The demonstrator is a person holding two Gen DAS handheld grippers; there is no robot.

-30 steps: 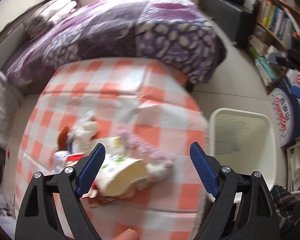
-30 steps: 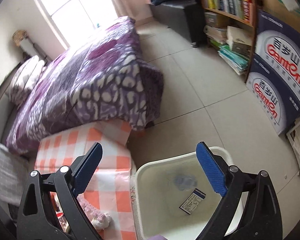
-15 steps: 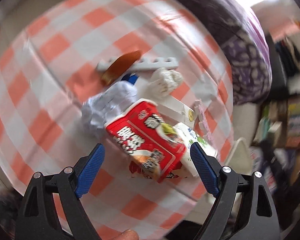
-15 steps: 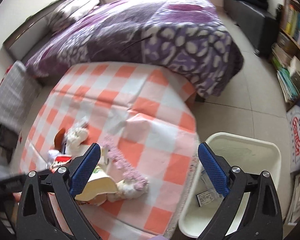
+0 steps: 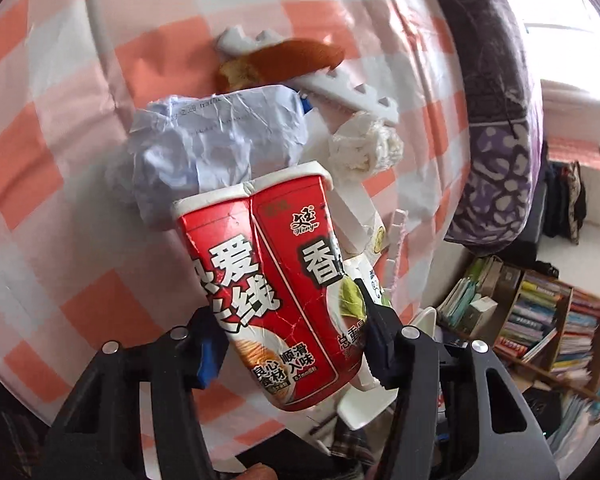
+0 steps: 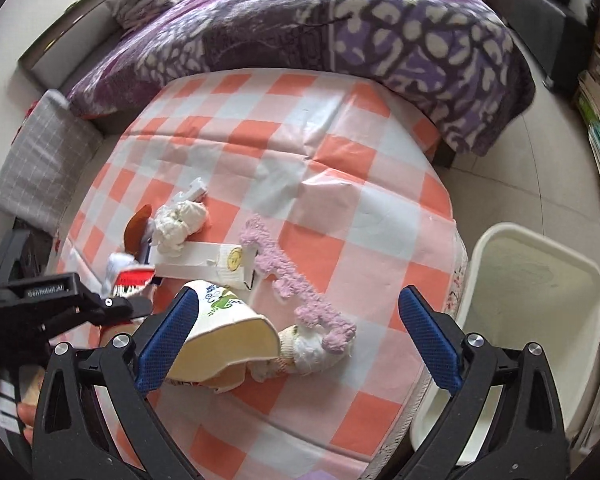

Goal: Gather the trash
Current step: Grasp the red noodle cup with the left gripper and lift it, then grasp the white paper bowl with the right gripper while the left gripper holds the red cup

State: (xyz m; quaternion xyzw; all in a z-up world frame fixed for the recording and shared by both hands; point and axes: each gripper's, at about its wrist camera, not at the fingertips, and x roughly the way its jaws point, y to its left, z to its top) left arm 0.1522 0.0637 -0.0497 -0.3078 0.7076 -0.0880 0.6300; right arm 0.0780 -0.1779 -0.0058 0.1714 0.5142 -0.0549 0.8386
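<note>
On the checked tablecloth (image 6: 340,152) of a table at the foot of a bed (image 6: 340,20), a heap of rubbish lies toward the left edge as the left gripper (image 5: 292,348) closes its jaws on a crushed red noodle cup (image 5: 276,280), blue pads against both sides of the cup. Just behind the cup sit a crumpled ball of paper (image 5: 220,140), a bread crust (image 5: 284,60) on a white toothed plastic strip (image 5: 340,92) and a wad of tissue (image 5: 364,148). The right gripper (image 6: 300,332) hangs above the near edge with its jaws at their widest and nothing held; a dented paper cup (image 6: 228,332) lies on its side against the left pad, with a pink fuzzy strip (image 6: 296,276) and another wad of tissue (image 6: 312,352) between the pads. A flat piece of white card (image 6: 204,260) lies beyond the paper cup. A white plastic bin (image 6: 540,300) stands on the floor just off the table's right edge, and bookshelves (image 5: 540,320) line the far wall
</note>
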